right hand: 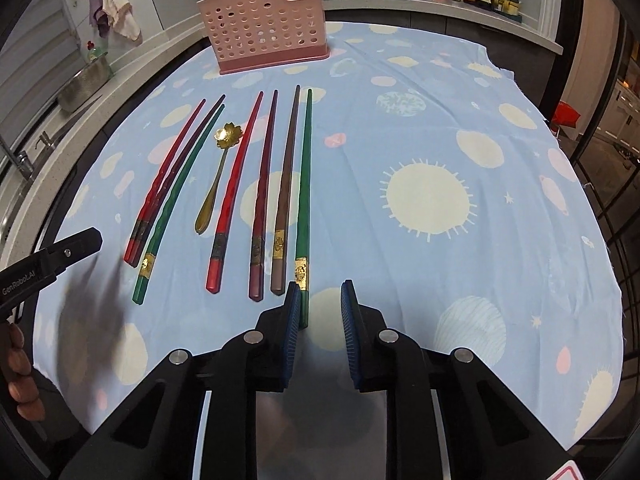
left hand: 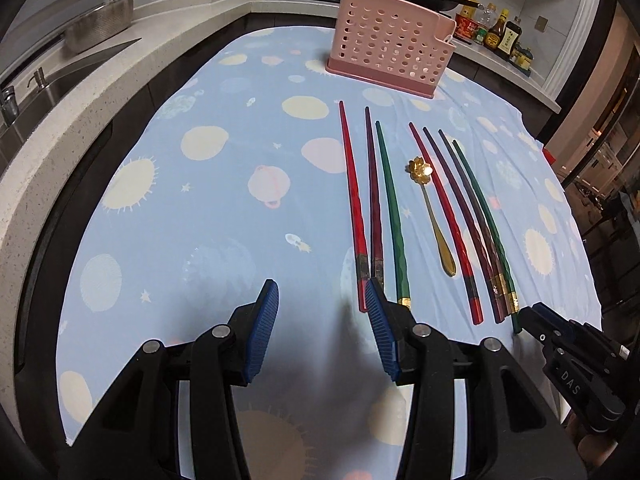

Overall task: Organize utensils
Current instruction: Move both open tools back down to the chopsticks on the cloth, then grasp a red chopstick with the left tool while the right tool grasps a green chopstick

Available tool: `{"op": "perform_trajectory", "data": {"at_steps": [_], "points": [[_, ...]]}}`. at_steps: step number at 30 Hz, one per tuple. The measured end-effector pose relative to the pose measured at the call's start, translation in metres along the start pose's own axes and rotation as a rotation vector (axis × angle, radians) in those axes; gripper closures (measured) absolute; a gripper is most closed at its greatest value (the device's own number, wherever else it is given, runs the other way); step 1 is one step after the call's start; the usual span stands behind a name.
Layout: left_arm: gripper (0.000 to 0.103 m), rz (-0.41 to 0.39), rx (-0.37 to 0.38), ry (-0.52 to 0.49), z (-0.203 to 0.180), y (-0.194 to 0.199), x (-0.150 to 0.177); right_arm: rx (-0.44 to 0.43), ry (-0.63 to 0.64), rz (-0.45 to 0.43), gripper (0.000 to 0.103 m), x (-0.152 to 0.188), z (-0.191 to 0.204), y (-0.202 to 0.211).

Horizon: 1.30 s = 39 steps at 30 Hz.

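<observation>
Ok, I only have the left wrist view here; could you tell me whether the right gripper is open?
Observer: Yes, the right gripper is open. The end of the rightmost green chopstick lies just inside the gap, beside the left pad, unclamped.
Operator: Thank you. Is the left gripper touching the chopsticks near it?
Observer: It seems not. The right wrist view shows one fingertip left of the leftmost red chopstick, apart from it.
</observation>
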<state>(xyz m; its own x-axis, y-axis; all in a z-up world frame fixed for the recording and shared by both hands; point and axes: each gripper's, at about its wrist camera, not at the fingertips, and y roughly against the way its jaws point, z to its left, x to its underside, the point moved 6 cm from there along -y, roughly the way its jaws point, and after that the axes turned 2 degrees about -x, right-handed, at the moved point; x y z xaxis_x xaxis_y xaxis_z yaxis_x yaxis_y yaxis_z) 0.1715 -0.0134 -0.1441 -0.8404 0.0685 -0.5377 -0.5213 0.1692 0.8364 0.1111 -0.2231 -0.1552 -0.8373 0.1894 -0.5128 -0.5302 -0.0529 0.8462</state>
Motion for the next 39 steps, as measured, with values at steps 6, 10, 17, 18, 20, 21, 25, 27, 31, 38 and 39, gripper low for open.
{"op": "perform_trajectory", "data": {"at_steps": [6,10,17,18,20,21,25,27,31,38,39], "points": [[0.06,0.01,0.016,0.0,-0.005,-0.006,-0.002,-0.002,-0.018,-0.001,0.093,-0.004,-0.003,-0.002],[0.06,0.015,0.019,-0.011,-0.01,-0.011,-0.003,-0.017,-0.029,0.017,0.093,-0.002,-0.002,-0.008],[0.06,0.031,0.015,-0.008,-0.01,-0.02,-0.002,-0.035,-0.036,0.012,0.093,-0.004,0.0,-0.005],[0.06,0.03,0.015,-0.008,-0.01,-0.02,-0.003,-0.04,-0.034,0.012,0.093,-0.005,0.002,-0.004],[0.06,0.032,0.015,-0.008,-0.01,-0.021,-0.003,-0.05,-0.03,0.016,0.093,-0.005,0.005,-0.004],[0.06,0.032,0.016,-0.007,-0.009,-0.021,-0.003,-0.056,-0.03,0.016,0.093,-0.005,0.007,-0.003],[0.06,0.035,0.017,-0.005,-0.009,-0.023,-0.004,-0.061,-0.002,0.008,0.093,-0.006,0.016,0.002],[0.06,0.039,0.018,-0.007,-0.009,-0.024,-0.004,-0.05,0.019,0.016,0.093,-0.004,0.019,-0.001],[0.06,0.041,0.024,-0.014,-0.013,-0.025,-0.004,-0.042,0.005,0.021,0.093,-0.002,0.013,-0.004],[0.06,0.053,0.026,-0.019,-0.016,-0.031,-0.002,-0.036,-0.023,0.024,0.093,-0.004,0.002,-0.006],[0.06,0.053,0.026,-0.021,-0.016,-0.031,-0.002,-0.038,-0.021,0.027,0.093,-0.004,0.004,-0.007]]}}
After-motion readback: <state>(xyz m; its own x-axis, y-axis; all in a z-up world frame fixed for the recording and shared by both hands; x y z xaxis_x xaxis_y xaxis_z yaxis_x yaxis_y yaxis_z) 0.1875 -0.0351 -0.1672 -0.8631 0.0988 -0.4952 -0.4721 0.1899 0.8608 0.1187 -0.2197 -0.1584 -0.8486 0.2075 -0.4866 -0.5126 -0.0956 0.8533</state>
